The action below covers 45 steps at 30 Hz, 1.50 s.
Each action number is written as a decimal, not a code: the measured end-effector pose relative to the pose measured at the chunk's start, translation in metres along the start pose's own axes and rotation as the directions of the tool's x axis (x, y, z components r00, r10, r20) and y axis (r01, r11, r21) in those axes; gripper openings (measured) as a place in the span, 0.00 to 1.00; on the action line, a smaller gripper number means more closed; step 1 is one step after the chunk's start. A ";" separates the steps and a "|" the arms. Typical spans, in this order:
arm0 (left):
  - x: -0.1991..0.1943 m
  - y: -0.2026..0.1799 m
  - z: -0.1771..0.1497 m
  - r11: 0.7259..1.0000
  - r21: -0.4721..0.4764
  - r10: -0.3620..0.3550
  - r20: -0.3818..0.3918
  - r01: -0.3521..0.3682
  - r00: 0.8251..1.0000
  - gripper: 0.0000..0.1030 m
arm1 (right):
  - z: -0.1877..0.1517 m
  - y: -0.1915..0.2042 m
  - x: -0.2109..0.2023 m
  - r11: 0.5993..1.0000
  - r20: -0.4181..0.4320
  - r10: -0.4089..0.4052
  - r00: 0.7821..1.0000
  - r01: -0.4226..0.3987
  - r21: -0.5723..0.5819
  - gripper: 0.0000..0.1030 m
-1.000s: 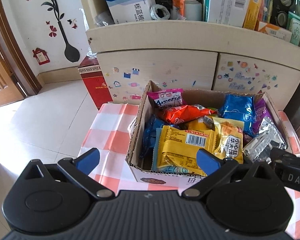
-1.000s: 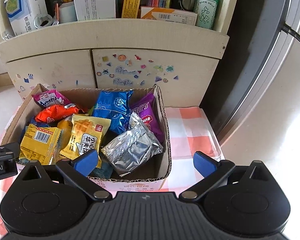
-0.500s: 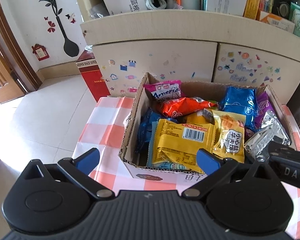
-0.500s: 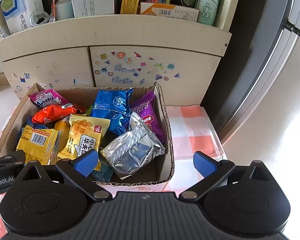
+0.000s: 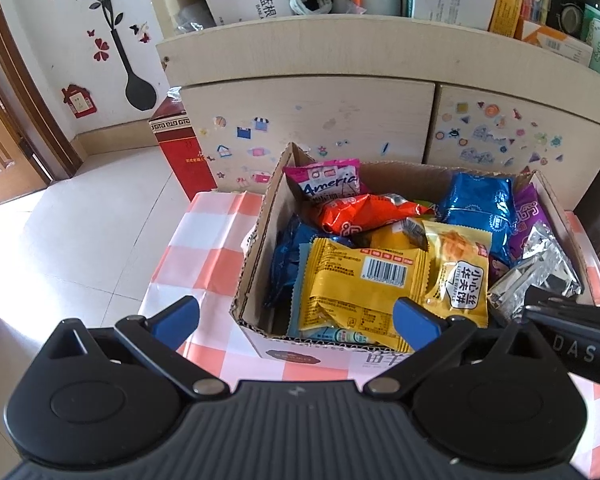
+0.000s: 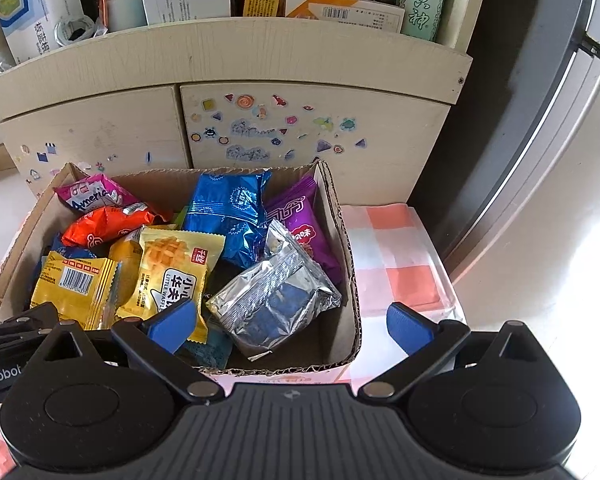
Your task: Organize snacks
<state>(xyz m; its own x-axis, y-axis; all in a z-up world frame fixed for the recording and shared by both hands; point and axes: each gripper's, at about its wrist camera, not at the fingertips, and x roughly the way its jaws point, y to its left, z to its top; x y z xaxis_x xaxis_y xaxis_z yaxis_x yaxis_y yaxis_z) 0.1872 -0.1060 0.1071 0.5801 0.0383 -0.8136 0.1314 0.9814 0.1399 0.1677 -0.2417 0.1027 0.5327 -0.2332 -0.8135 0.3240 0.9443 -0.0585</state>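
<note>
Cardboard box (image 5: 256, 240) full of snack packets sits on the checked worktop (image 5: 204, 240) just ahead of both tools, so either can reach in. My left tool (image 5: 296, 318) and right tool (image 6: 290, 322) both gape wide, holding nothing. Only the left view shows the red carton (image 5: 180, 152) on the floor; only the right shows the silver packet (image 6: 276, 300) fully, nearest its left finger.

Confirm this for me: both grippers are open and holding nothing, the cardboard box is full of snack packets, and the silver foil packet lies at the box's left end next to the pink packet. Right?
Not quite. The silver foil packet lies at the right end of the cardboard box, beside the purple packet; the pink packet sits at the far left corner. The right wrist view shows this. The rest holds: the left gripper and right gripper are open and hold nothing.
</note>
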 end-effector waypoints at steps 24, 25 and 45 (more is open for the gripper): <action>0.002 -0.006 -0.004 1.000 0.021 -0.019 -0.005 0.020 1.000 0.99 | -0.001 -0.002 0.002 0.999 -0.025 -0.037 0.999 0.037 -0.014 1.00; 0.002 -0.007 -0.004 1.000 0.022 -0.020 -0.005 0.021 1.000 0.99 | -0.001 -0.002 0.001 0.999 -0.026 -0.039 0.999 0.039 -0.016 1.00; -0.009 -0.016 -0.016 0.997 0.064 -0.034 0.005 0.033 0.999 0.99 | -0.006 -0.005 -0.003 0.994 -0.043 -0.085 0.995 0.082 -0.074 1.00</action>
<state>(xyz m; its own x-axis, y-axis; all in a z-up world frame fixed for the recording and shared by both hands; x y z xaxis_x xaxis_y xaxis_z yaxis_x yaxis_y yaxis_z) 0.1674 -0.1196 0.1034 0.5790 0.0046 -0.8153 0.2019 0.9681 0.1488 0.1595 -0.2446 0.1018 0.4691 -0.3025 -0.8297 0.3074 0.9367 -0.1677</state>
